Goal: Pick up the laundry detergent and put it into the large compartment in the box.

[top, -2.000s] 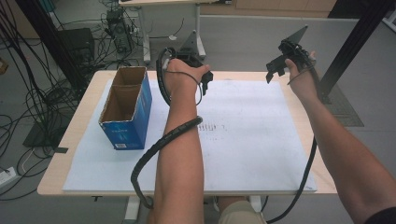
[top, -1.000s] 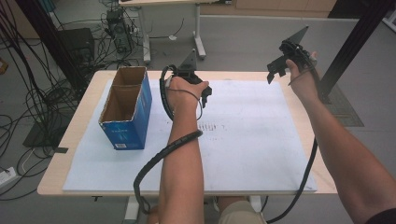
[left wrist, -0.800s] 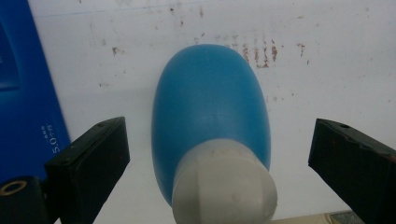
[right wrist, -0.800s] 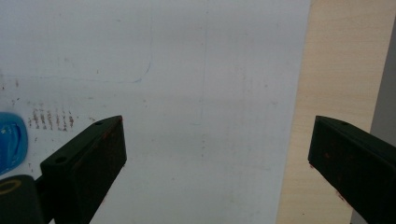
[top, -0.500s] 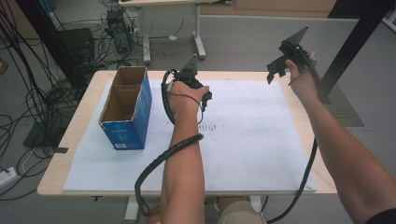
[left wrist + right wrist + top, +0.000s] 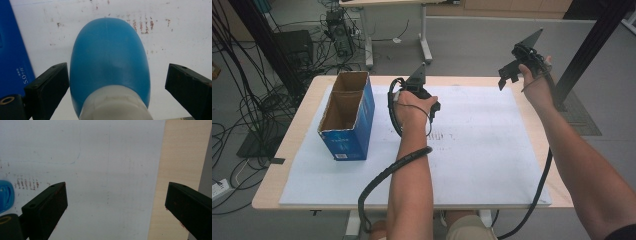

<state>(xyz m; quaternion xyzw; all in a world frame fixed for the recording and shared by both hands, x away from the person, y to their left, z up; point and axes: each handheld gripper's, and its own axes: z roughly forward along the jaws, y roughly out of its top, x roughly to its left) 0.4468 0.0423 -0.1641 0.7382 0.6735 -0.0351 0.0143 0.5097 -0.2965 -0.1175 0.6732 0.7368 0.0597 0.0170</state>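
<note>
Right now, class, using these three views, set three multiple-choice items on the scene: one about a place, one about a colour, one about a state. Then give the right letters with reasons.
1. Where does the blue cardboard box stand?
A. on the left part of the table
B. at the table's right edge
C. on the floor

2. What colour is the rounded object between the left gripper's jaws?
A. red with a black end
B. blue with a white end
C. green all over

3. How do the right gripper's jaws stand?
A. shut on a bottle
B. shut on paper
C. wide apart, with nothing between them

Answers: A, the high view shows the box on the white sheet left of the left hand; B, the left gripper view shows a blue body and white end; C, the right gripper view shows bare sheet between the jaws.
</note>
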